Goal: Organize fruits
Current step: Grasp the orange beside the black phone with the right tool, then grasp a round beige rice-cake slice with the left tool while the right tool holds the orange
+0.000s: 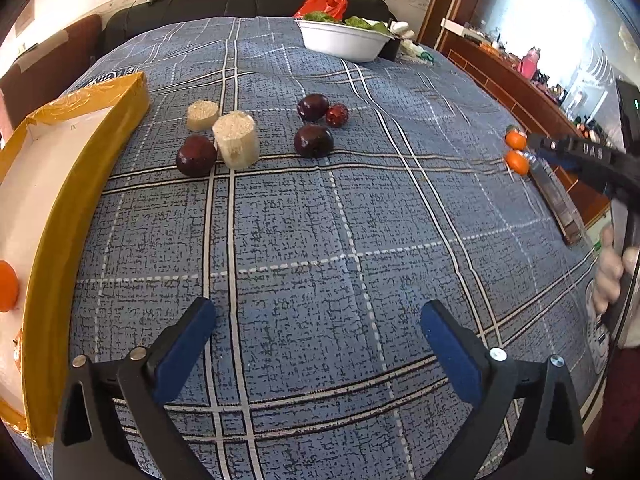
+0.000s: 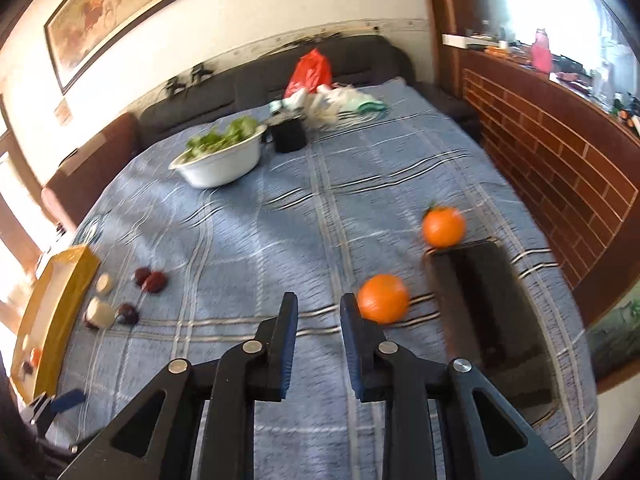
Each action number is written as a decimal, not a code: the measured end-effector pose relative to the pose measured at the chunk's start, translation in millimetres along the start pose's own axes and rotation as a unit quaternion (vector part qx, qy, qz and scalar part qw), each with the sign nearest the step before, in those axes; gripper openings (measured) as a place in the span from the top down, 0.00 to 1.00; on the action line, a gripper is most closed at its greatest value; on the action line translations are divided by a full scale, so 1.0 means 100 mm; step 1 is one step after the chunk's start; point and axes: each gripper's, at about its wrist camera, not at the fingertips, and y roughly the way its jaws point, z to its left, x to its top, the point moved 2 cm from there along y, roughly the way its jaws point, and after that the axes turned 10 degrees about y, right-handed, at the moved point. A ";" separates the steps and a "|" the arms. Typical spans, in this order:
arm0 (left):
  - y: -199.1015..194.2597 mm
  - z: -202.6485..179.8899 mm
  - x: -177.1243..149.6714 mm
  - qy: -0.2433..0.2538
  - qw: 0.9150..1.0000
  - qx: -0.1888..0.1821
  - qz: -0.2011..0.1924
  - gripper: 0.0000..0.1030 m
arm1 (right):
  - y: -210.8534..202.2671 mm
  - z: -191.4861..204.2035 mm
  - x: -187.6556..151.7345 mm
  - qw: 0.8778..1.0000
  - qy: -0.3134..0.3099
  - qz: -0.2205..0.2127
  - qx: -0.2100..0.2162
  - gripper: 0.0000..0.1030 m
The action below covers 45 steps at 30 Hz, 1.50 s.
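Observation:
Three dark plums (image 1: 314,141) and a small red fruit (image 1: 337,115) lie mid-table with two pale sugarcane pieces (image 1: 236,141). Two oranges (image 2: 383,298) (image 2: 444,226) lie at the right, also in the left wrist view (image 1: 517,161). A yellow box (image 1: 68,184) at the left holds an orange (image 1: 7,286). My left gripper (image 1: 318,328) is wide open and empty above the blue plaid cloth. My right gripper (image 2: 318,308) is empty, its jaws a narrow gap apart, just left of the nearer orange.
A white bowl of greens (image 2: 222,164) stands at the back with a red bag (image 2: 310,72) and white bags behind it. A dark flat box (image 2: 484,308) lies right of the oranges. A brick-pattern ledge (image 2: 560,168) runs along the right.

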 end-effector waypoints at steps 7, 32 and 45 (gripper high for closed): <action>0.06 -0.14 -0.02 0.041 0.998 0.047 0.022 0.00 | 0.25 -0.34 0.23 0.999 0.032 0.024 -0.029 0.77; -0.12 0.47 0.60 -0.018 0.998 0.023 -0.047 0.28 | 0.46 0.67 -0.40 0.985 0.005 0.095 0.142 0.63; 0.25 0.61 0.97 0.025 0.995 0.081 -0.043 0.42 | 0.58 0.80 -0.53 0.979 -0.020 0.114 0.165 0.63</action>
